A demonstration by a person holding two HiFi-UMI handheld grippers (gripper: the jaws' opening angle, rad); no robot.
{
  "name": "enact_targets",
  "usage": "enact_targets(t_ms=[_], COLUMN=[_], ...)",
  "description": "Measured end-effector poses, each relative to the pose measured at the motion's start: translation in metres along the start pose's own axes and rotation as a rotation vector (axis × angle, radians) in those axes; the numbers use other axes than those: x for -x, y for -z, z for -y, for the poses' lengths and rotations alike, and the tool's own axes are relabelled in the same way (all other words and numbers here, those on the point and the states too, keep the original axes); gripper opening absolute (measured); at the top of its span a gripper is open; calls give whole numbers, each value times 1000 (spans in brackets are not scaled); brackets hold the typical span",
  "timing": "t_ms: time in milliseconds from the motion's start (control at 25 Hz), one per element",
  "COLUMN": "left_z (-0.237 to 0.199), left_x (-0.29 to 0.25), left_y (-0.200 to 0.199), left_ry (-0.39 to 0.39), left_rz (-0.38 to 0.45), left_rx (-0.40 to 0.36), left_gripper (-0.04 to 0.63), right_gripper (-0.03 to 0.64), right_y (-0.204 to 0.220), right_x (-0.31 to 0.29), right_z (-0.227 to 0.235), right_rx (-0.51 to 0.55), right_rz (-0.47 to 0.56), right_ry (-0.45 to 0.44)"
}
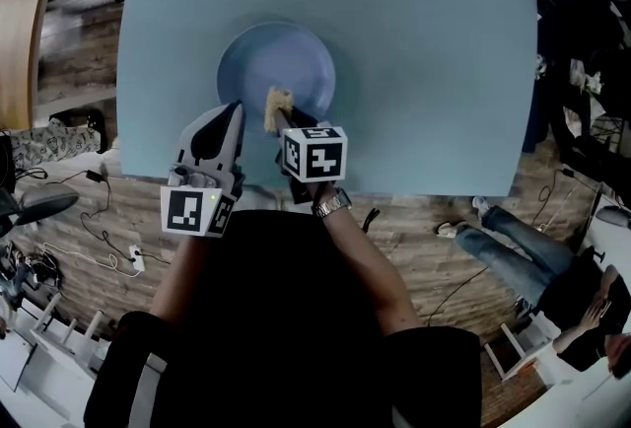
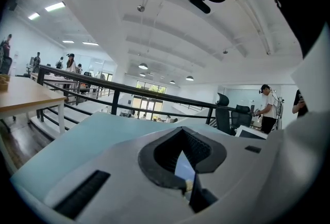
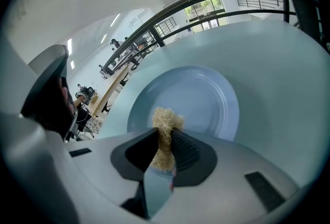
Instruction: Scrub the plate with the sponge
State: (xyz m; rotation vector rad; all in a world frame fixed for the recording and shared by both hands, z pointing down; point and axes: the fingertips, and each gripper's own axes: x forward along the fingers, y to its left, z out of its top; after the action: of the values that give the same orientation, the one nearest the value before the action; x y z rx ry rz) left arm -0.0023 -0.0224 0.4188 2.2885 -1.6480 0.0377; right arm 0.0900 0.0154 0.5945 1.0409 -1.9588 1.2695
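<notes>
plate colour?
The plate is light periwinkle blue, best seen in the right gripper view.

Around the plate (image 1: 281, 61) the table (image 1: 434, 61) lies bare on the far, left and right sides, open to a pass, while the plate's near rim is crowded by the right gripper (image 1: 288, 123) clamping the sponge (image 1: 275, 104) and, just left, the left gripper (image 1: 234, 111).

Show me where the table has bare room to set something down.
The table is bare right of the plate out to its edge, and beyond the plate along the far edge; a narrower strip lies left of it. Crowded: the plate's near rim, where the right gripper holds the sponge beside the left gripper.
</notes>
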Motion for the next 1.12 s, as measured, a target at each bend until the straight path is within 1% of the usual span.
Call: enact_targets(t_ms=[160,280,480,680,1120], left_z=[8,12,12,9,-6], left_x=[-3,-4,-10,-16,-21], left_y=[3,4,6,5,1], left_ry=[0,9,19,23,25], left_rz=[-16,-8,-16,-20,-34], left_rx=[-1,-16,-34,-34,-31], left_gripper=[2,2,2,2,2], right_gripper=[74,74,74,74,74], right_y=[-2,-4,-12,-24,-51], right_x=[9,14,17,18,15], right_z=[18,31,50,66,79], right_rx=[-15,-30,-51,-61,-61], right_rz=[14,23,38,47,81], right_ry=[20,35,58,94,145])
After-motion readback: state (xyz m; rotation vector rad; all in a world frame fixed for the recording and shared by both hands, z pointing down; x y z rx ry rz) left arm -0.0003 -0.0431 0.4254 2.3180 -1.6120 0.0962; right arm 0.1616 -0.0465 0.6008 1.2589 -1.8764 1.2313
